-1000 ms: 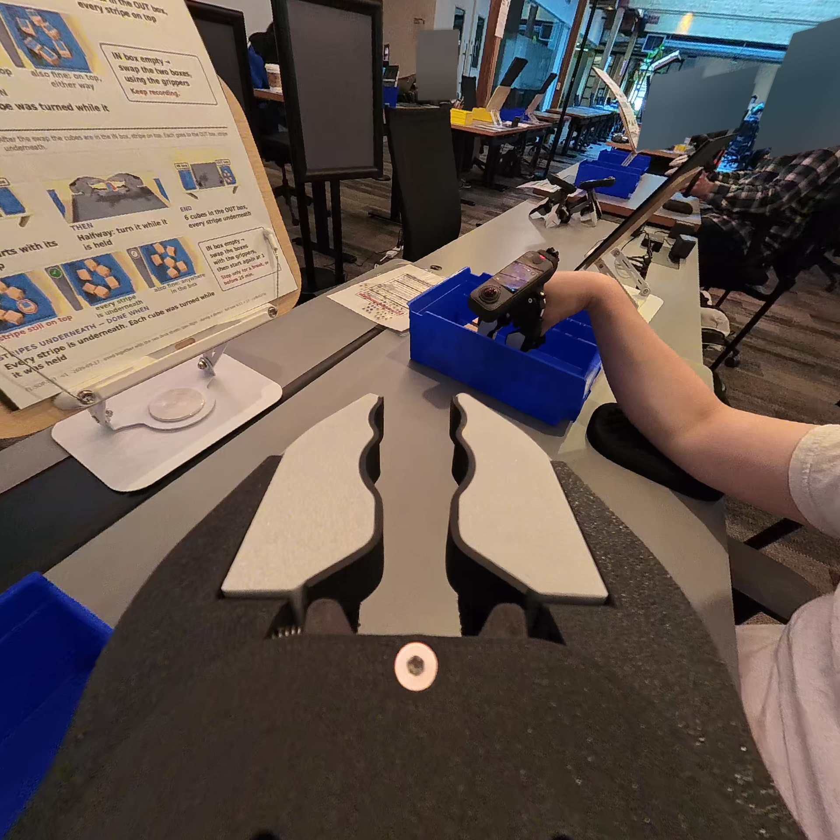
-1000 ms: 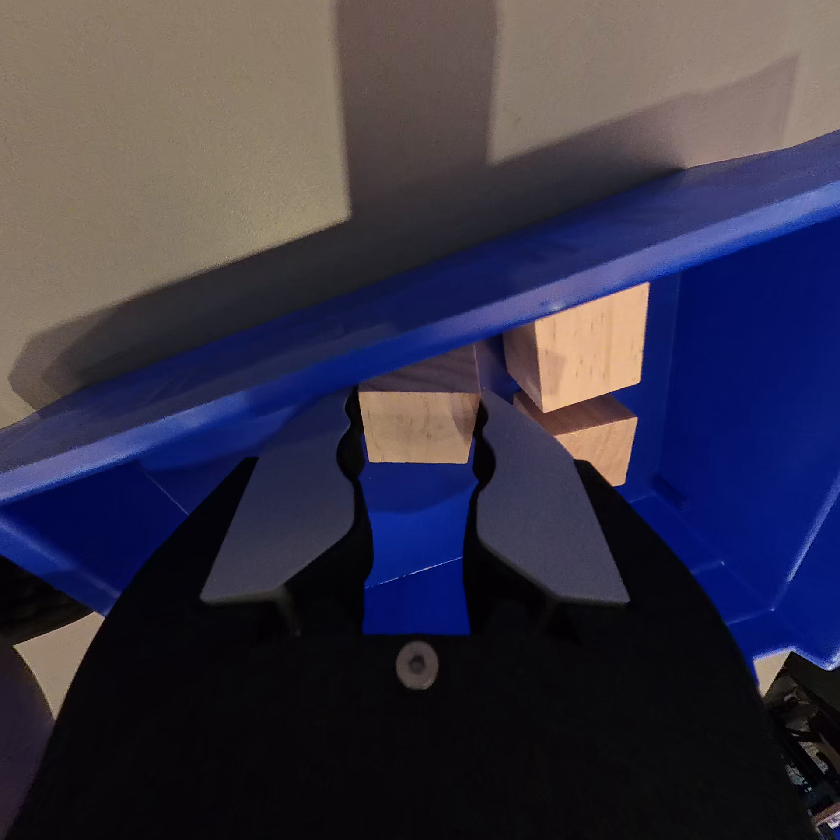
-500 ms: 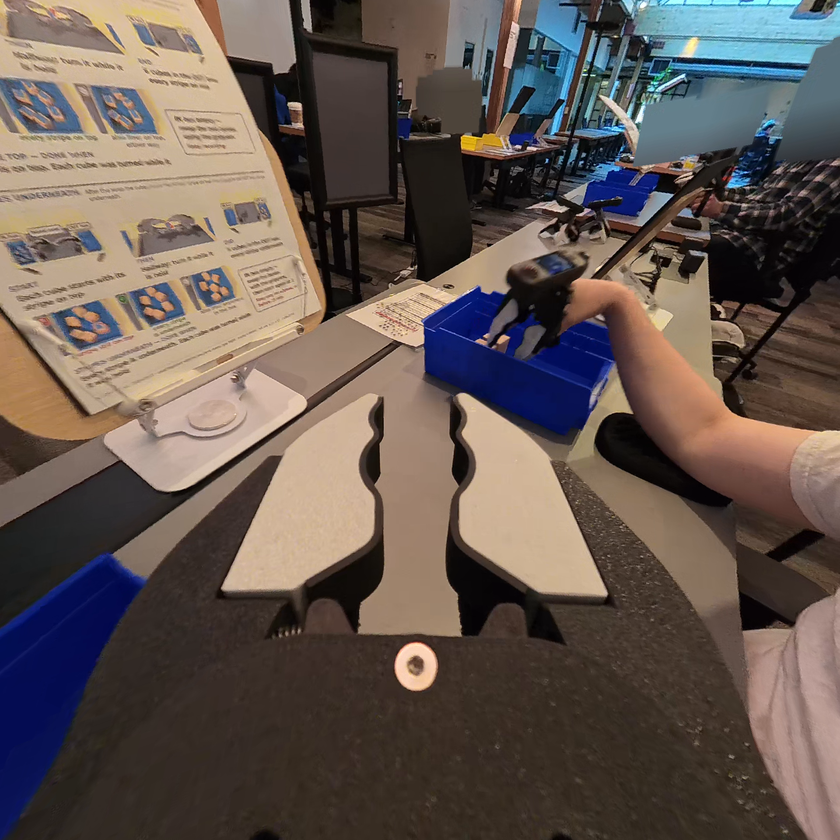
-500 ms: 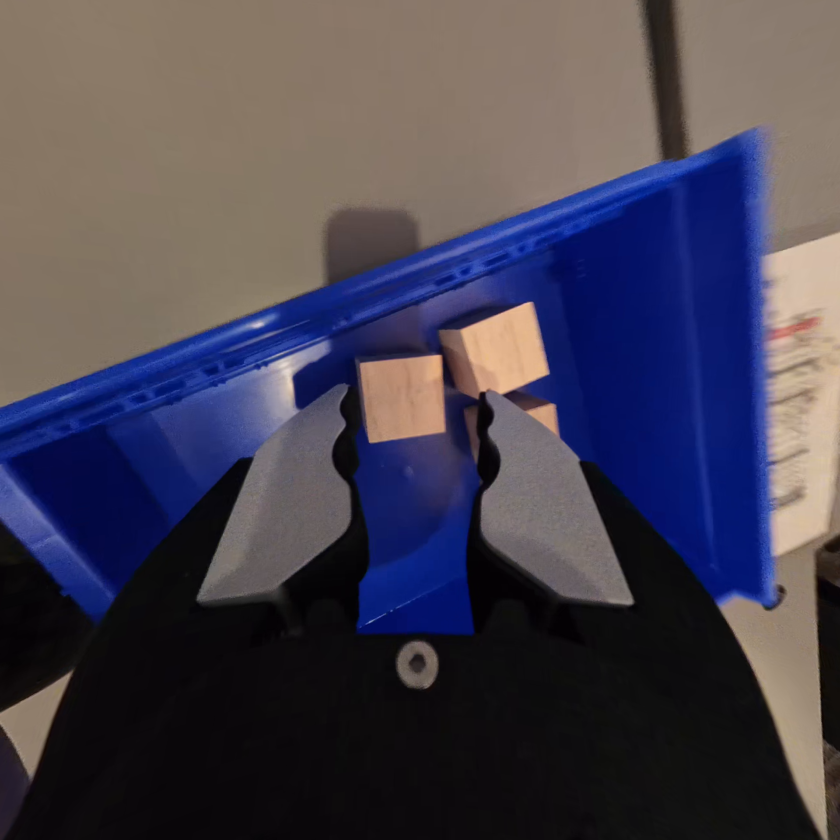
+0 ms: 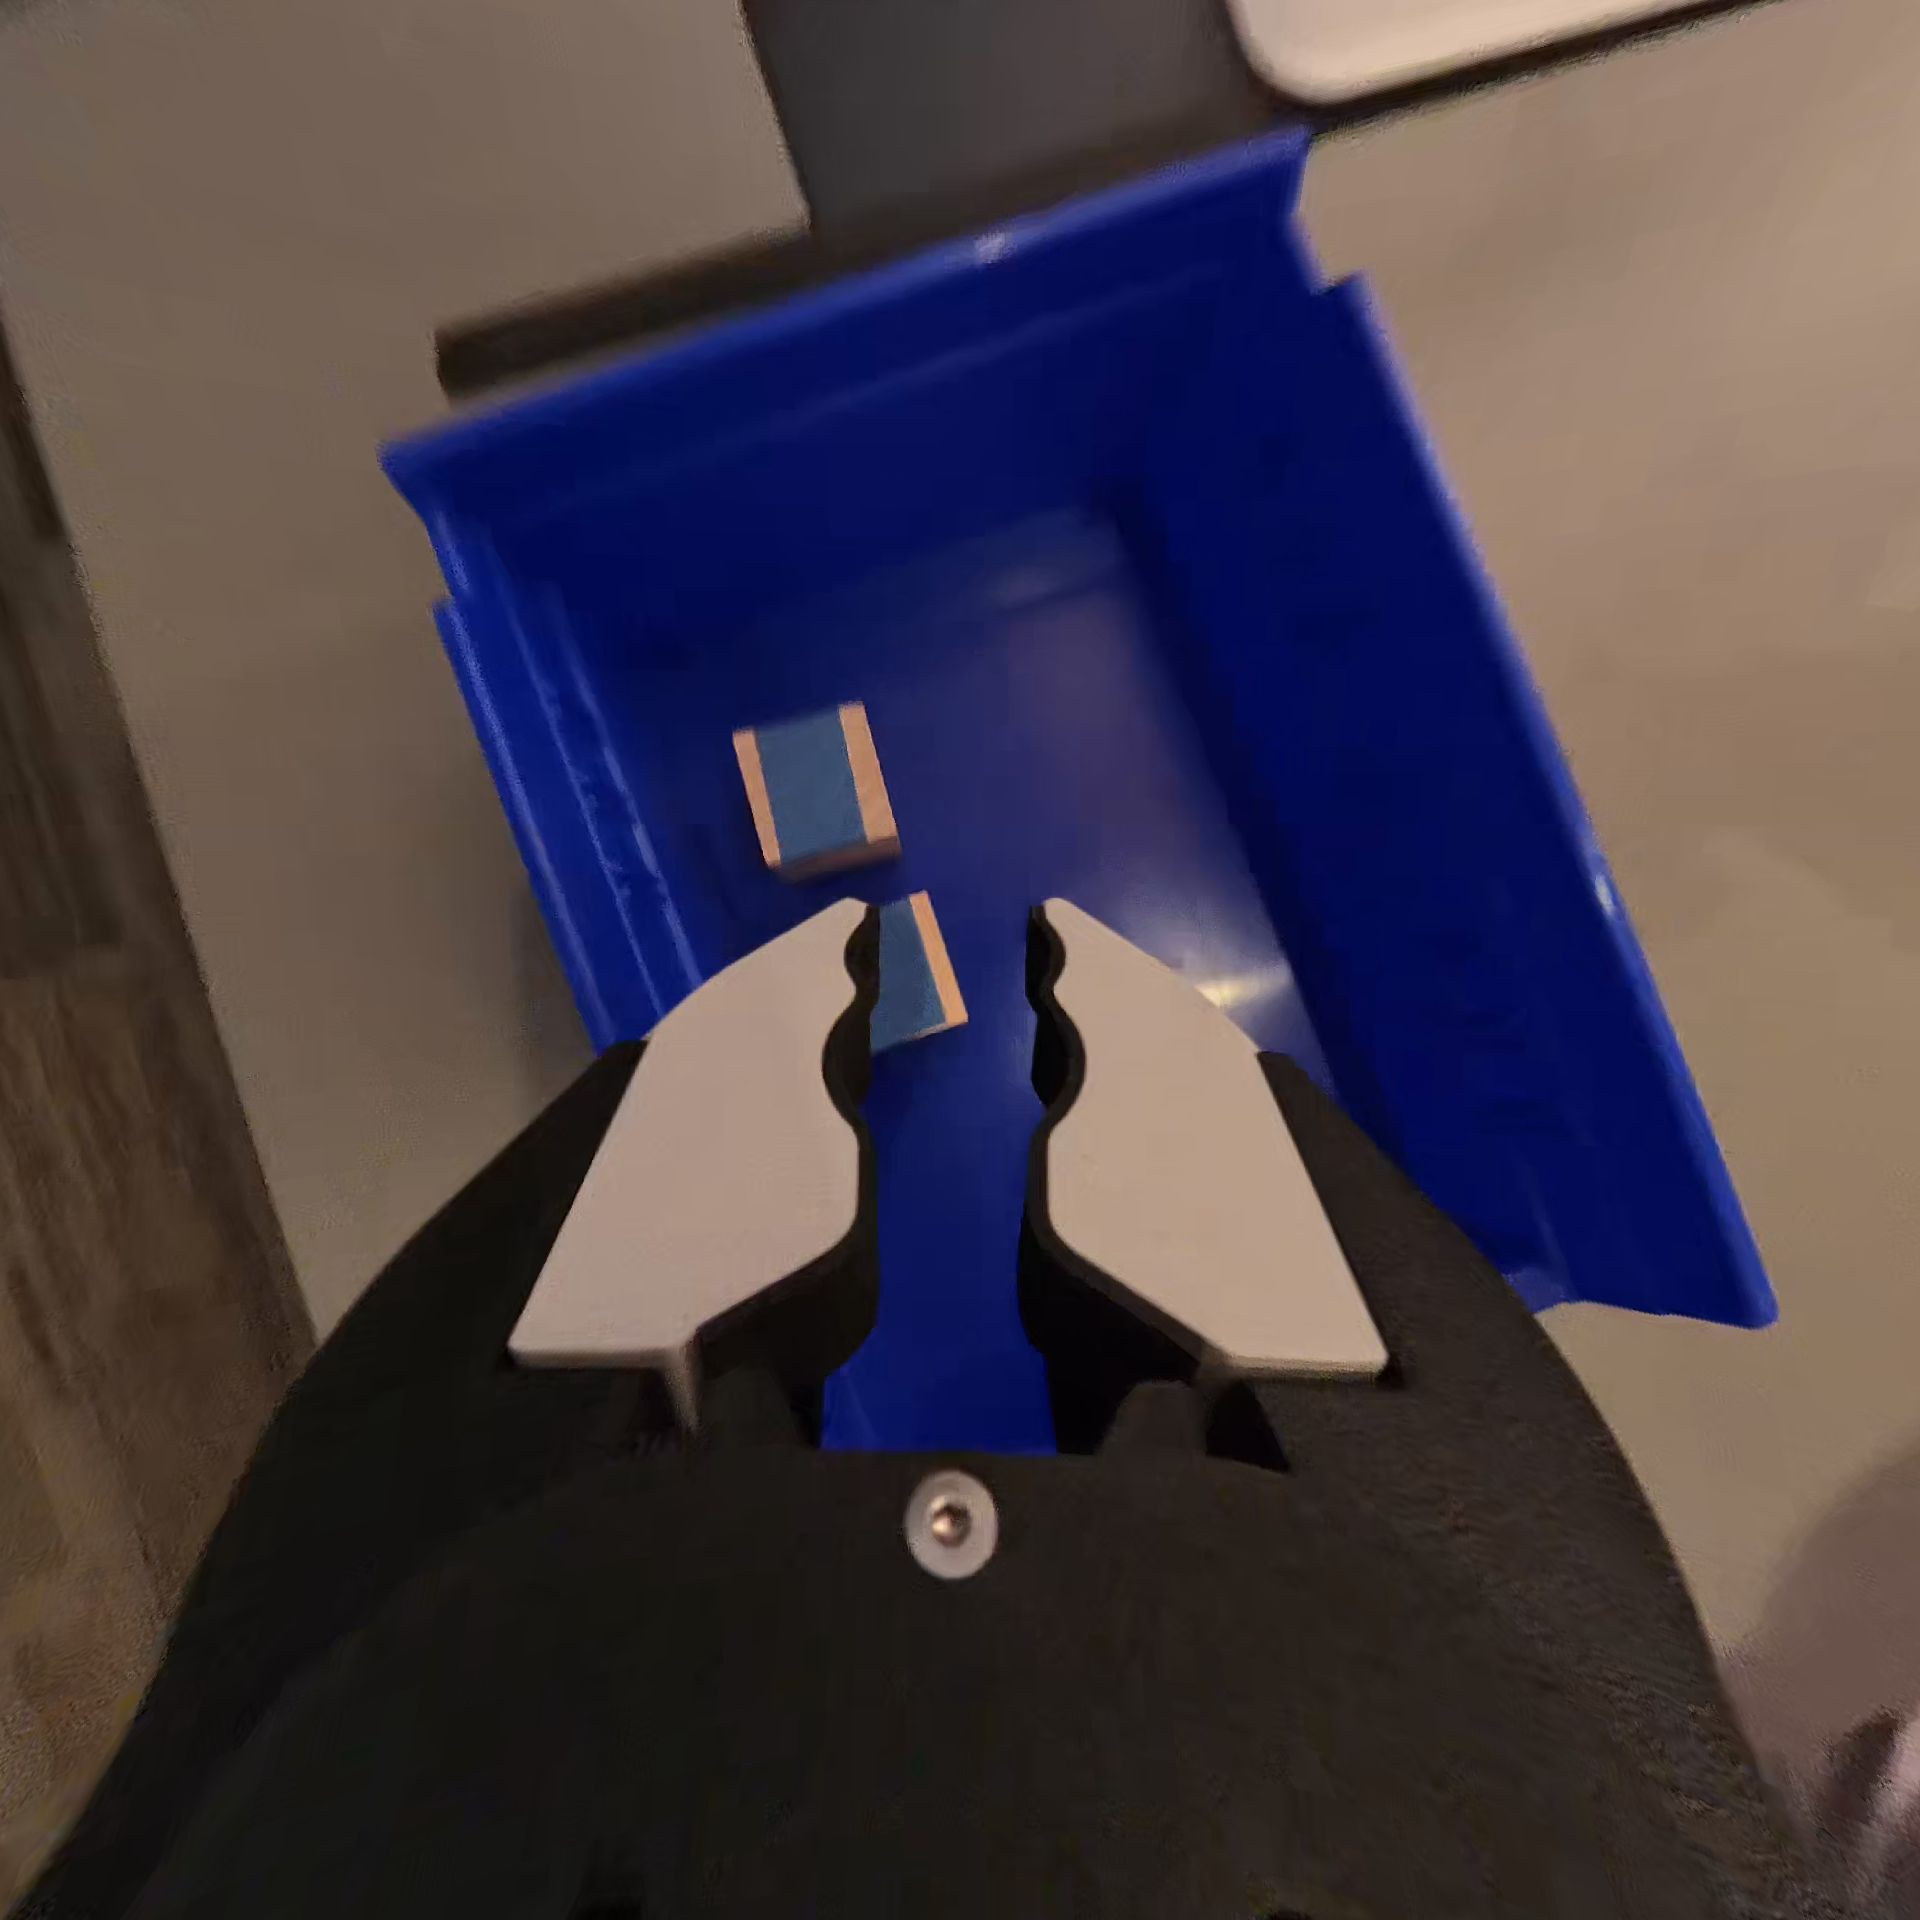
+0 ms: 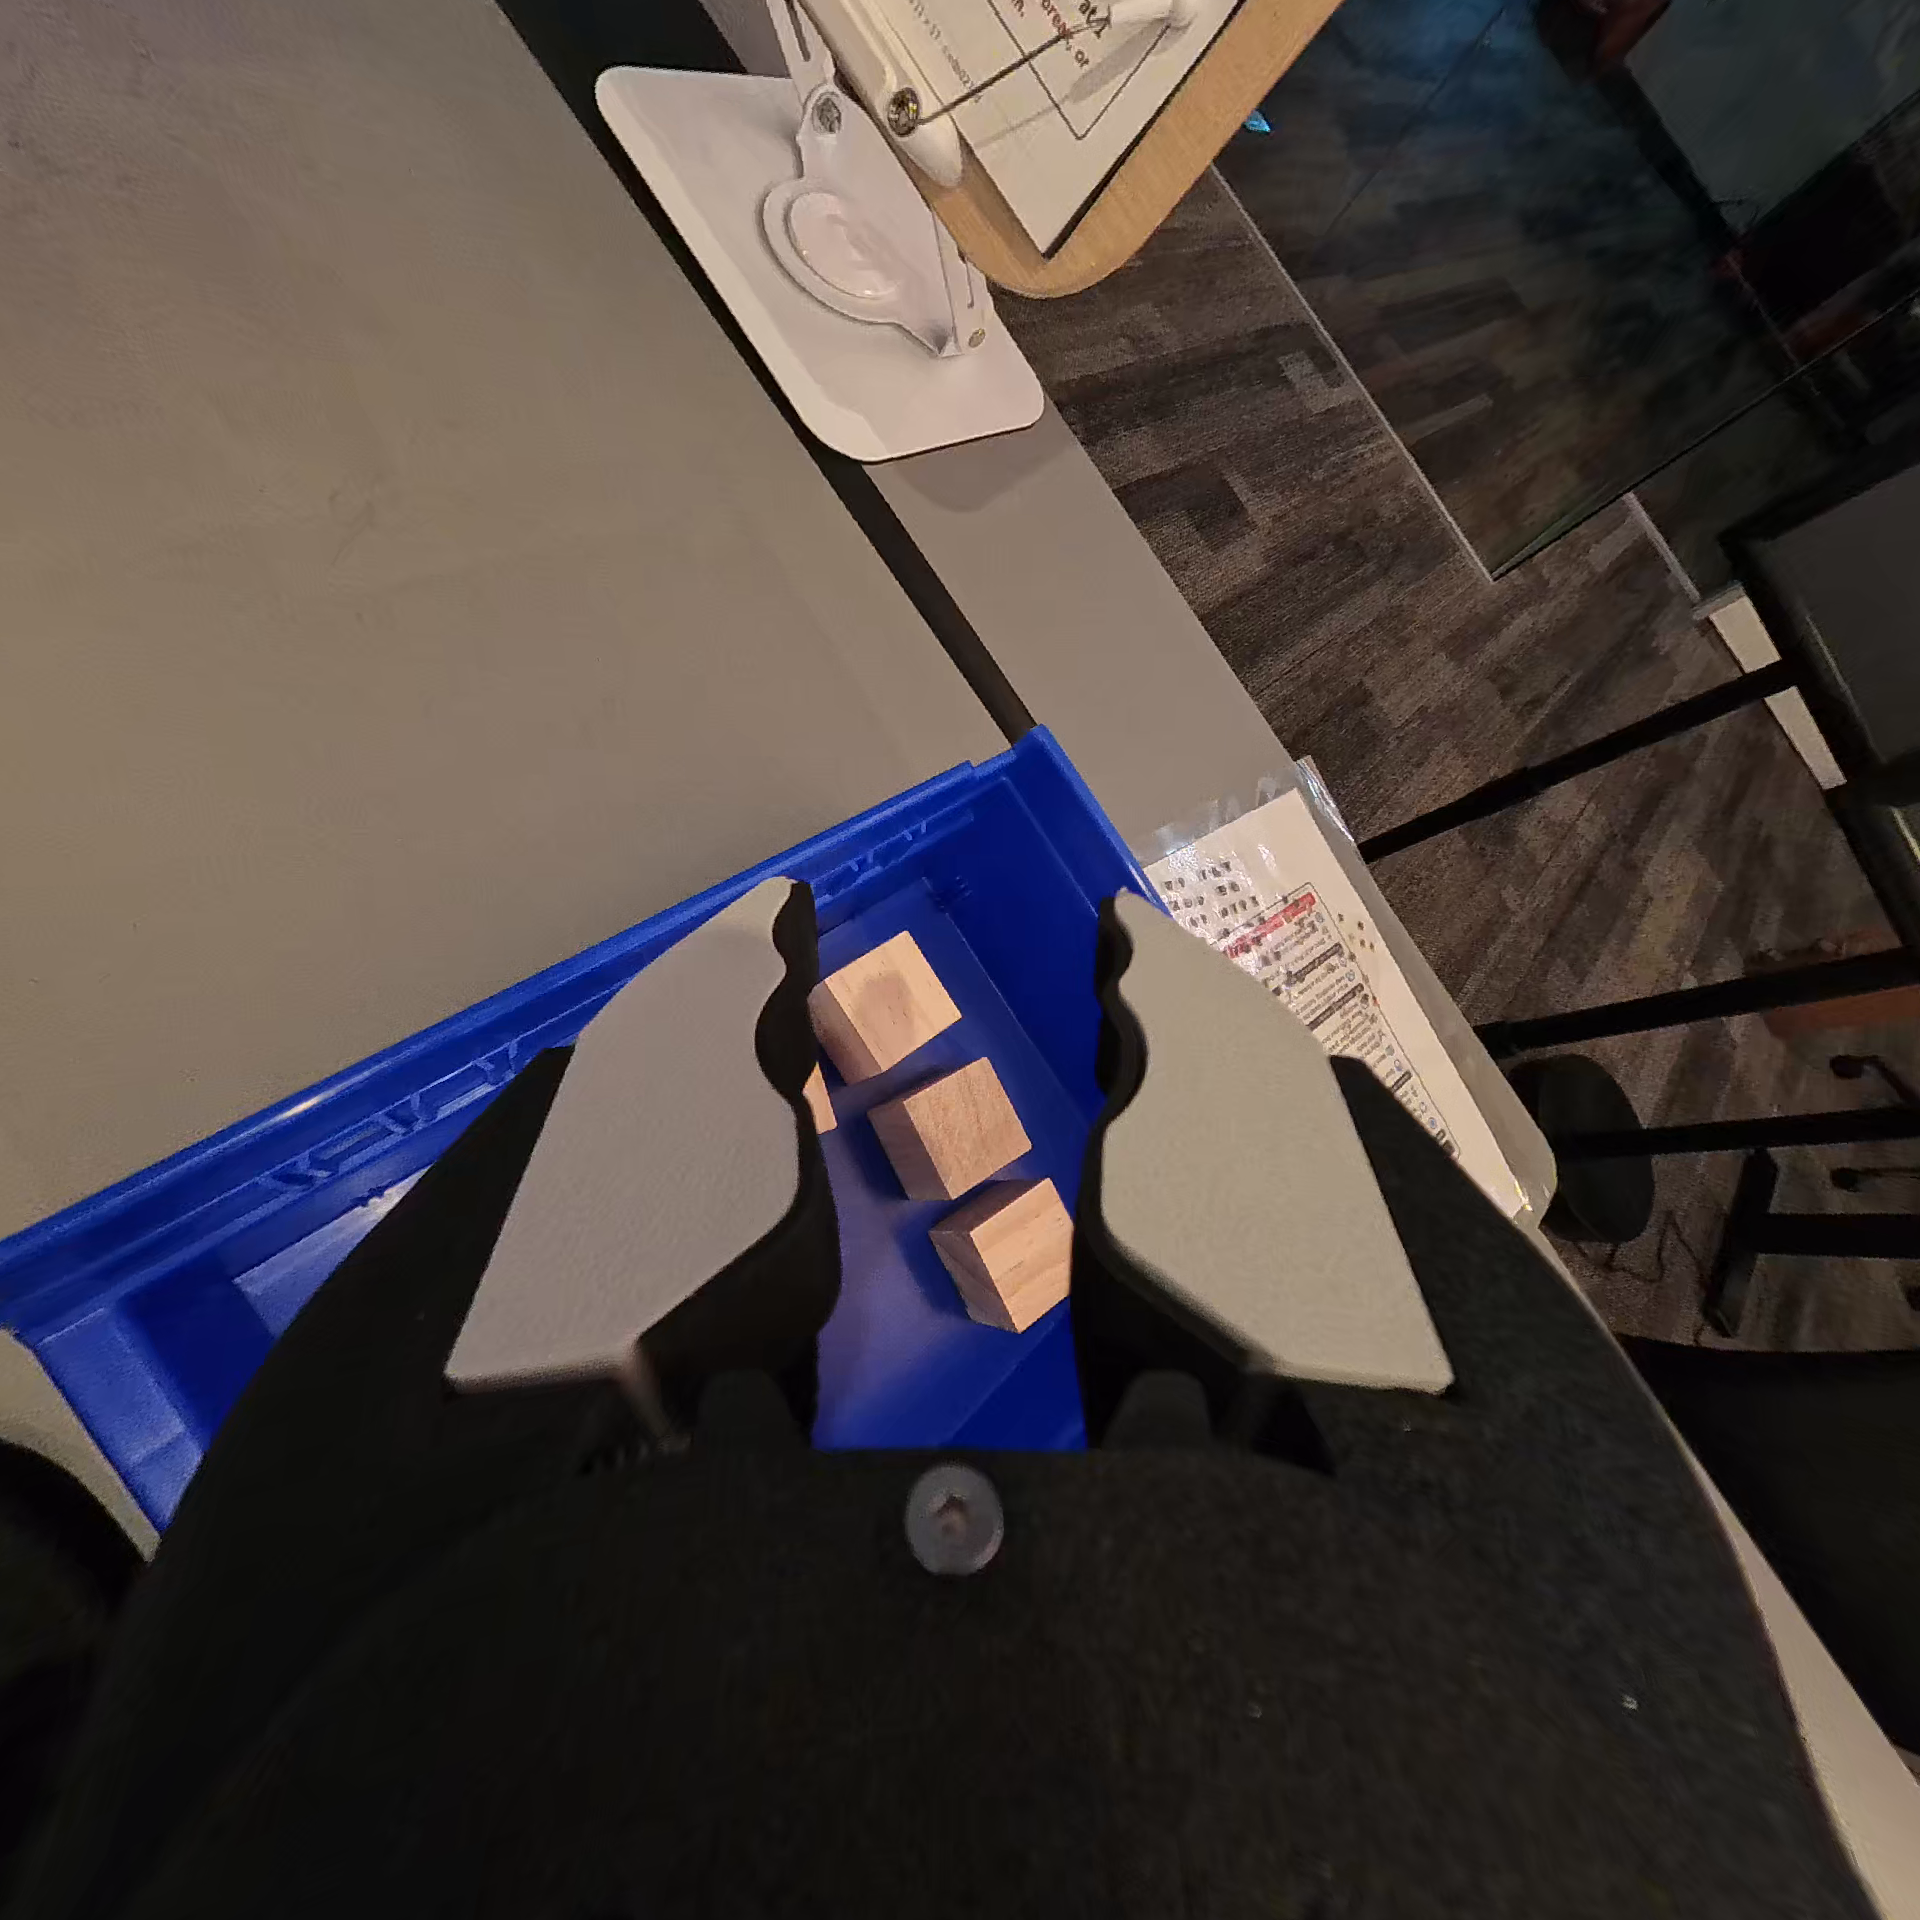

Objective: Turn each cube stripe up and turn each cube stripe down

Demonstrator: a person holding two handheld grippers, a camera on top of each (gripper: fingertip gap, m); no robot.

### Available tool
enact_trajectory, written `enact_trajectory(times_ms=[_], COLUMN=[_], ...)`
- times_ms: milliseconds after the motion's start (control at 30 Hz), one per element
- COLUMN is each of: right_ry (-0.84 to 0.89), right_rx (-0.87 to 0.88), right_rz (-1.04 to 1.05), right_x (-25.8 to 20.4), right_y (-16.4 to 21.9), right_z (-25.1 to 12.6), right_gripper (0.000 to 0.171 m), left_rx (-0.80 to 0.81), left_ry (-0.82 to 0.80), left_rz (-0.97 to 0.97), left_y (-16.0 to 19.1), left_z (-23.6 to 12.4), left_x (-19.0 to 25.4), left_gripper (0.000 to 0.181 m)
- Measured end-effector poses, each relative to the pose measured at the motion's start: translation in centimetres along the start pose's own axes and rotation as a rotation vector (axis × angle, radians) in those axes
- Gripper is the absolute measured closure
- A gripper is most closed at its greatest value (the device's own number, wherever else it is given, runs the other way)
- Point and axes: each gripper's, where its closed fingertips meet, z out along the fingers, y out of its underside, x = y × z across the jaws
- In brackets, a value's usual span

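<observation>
Two striped cubes: square, blue-faced, wood-edged
Left gripper: jaws parted, empty
Right gripper: jaws spread, empty
Plain cubes: bare grained wood
Bin: glossy blue plastic

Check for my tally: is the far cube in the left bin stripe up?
Stripe up: the far cube shows its blue stripe on top.

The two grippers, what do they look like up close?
The left gripper and right gripper look alike: two flat pale-grey fingers with wavy, notched black inner edges, set in a rounded matte-black textured body, with one silver screw centred below. No cables or sleeves show.
</observation>
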Motion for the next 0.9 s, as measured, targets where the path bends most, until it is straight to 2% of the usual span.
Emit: enact_trajectory(times_ms=[67,167,433,633,767,900], right_ry=[0.008,0.004,0.033,0.187,0.35,0.336], right_rx=[-0.01,-0.024,-0.099,-0.232,-0.39,-0.451], right_rz=[-0.018,-0.032,-0.034,0.126,0.313,0.565], right_x=[-0.1,-0.2,0.4,3.6,6.1,6.2], right_y=[0.0,0.0,1.6,5.9,10.8,15.4], right_z=[0.2,0.5,0.3,-2.7,-6.4,-7.0], right_gripper=[0.12,0.119,0.118,0.117,0.114,0.111], left_rx=[-0.13,-0.291,-0.396,-0.422,-0.436,-0.444], left_ry=[-0.014,-0.151,-0.192,-0.206,-0.213,-0.232], left_rz=[-0.069,-0.098,-0.142,-0.152,-0.153,-0.162], left_y=[1.6,3.7,5.0,5.4,5.7,6.0], left_z=[1.7,3.4,6.0,6.6,6.3,5.9], left_x=[0.0,-1.4,-1.7,-2.1,-2.2,-2.5], left_gripper=[0.155,0.152,0.141,0.144,0.145,0.139])
